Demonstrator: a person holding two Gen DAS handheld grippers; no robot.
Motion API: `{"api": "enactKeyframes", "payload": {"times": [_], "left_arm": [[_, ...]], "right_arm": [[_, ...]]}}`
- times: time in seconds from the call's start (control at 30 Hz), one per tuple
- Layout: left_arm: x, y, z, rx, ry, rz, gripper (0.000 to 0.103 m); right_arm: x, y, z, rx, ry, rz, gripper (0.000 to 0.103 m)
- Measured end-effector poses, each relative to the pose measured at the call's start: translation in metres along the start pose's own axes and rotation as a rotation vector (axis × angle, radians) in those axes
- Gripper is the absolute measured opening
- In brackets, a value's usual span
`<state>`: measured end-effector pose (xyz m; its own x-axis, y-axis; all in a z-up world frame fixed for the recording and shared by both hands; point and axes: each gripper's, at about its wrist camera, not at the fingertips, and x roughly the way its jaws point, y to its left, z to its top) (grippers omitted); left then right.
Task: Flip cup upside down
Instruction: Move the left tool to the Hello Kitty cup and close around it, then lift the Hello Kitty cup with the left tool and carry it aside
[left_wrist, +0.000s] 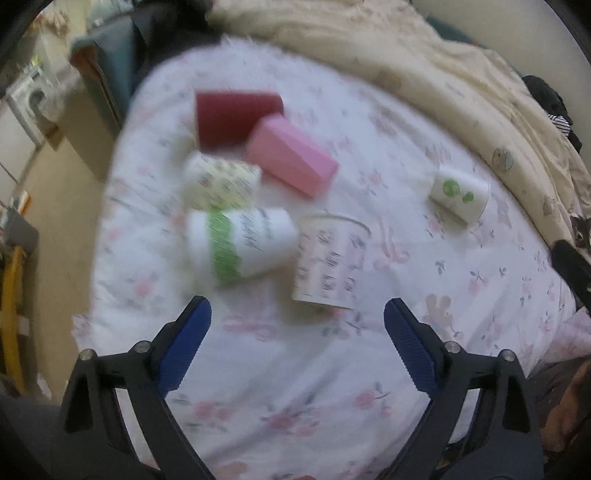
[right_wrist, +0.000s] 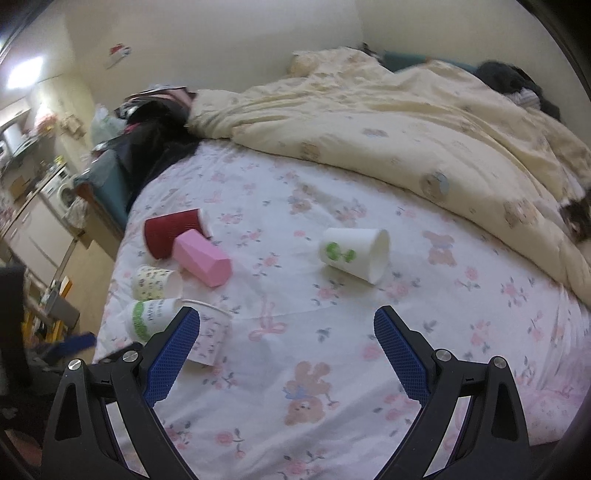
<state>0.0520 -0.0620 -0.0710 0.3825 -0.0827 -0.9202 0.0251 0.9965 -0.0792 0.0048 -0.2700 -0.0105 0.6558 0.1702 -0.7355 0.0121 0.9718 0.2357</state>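
Several cups sit on the flowered bed sheet. A patterned paper cup stands mouth up just ahead of my open, empty left gripper; it also shows in the right wrist view, partly behind the left finger. A white cup with a green band, a yellow-patterned cup, a pink cup and a dark red cup lie on their sides. A white cup with green dots lies apart, ahead of my open, empty right gripper.
A cream duvet is bunched along the far and right side of the bed. The bed's left edge drops to the floor, with a teal piece of furniture and dark clothes beyond. The left wrist view is blurred.
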Motion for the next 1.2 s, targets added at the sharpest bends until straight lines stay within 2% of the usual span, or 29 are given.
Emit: {"api": "enactKeyframes", "payload": {"times": [0.1, 0.17, 0.23, 0.4, 0.43, 0.47, 0.53, 0.63, 0.73, 0.87, 0.97, 1.13, 1.2], "left_arm": [[0.020, -0.013, 0.004, 0.011, 0.053, 0.004, 0.091], [0.036, -0.019, 0.008, 0.009, 0.090, 0.024, 0.083], [0.049, -0.021, 0.010, -0.008, 0.131, 0.022, 0.082], [0.058, -0.026, 0.013, 0.008, 0.130, 0.029, 0.075], [0.058, -0.028, 0.012, 0.018, 0.129, 0.030, 0.070], [0.059, -0.029, 0.013, 0.022, 0.129, 0.030, 0.059], [0.062, -0.031, 0.014, 0.027, 0.143, 0.030, 0.049], [0.058, -0.028, 0.013, 0.003, 0.138, -0.004, 0.048], [0.050, -0.027, 0.007, 0.005, 0.148, -0.003, 0.048], [0.033, -0.022, -0.006, -0.048, 0.179, -0.024, 0.048], [0.019, -0.016, -0.024, -0.105, 0.195, -0.030, 0.048], [0.011, -0.006, -0.060, -0.256, 0.262, -0.072, 0.048], [0.009, -0.009, -0.067, -0.272, 0.258, -0.060, 0.048]], "right_arm": [[0.000, -0.015, 0.001, 0.039, 0.009, -0.033, 0.098], [-0.001, -0.024, 0.003, 0.058, 0.010, -0.053, 0.098], [0.000, -0.031, 0.004, 0.084, 0.019, -0.054, 0.098], [0.003, -0.044, 0.003, 0.130, 0.046, -0.057, 0.098], [0.004, -0.044, 0.003, 0.133, 0.050, -0.058, 0.098], [0.005, -0.043, 0.003, 0.131, 0.054, -0.061, 0.098], [0.006, -0.043, 0.003, 0.132, 0.058, -0.059, 0.098], [0.008, -0.043, 0.003, 0.132, 0.063, -0.056, 0.098], [0.008, -0.044, 0.004, 0.137, 0.064, -0.050, 0.098], [0.005, -0.042, 0.004, 0.139, 0.058, -0.042, 0.098], [0.001, -0.042, 0.003, 0.142, 0.052, -0.032, 0.098], [-0.006, -0.040, 0.002, 0.139, 0.036, -0.021, 0.098], [-0.010, -0.039, 0.002, 0.137, 0.026, -0.019, 0.098]]}}
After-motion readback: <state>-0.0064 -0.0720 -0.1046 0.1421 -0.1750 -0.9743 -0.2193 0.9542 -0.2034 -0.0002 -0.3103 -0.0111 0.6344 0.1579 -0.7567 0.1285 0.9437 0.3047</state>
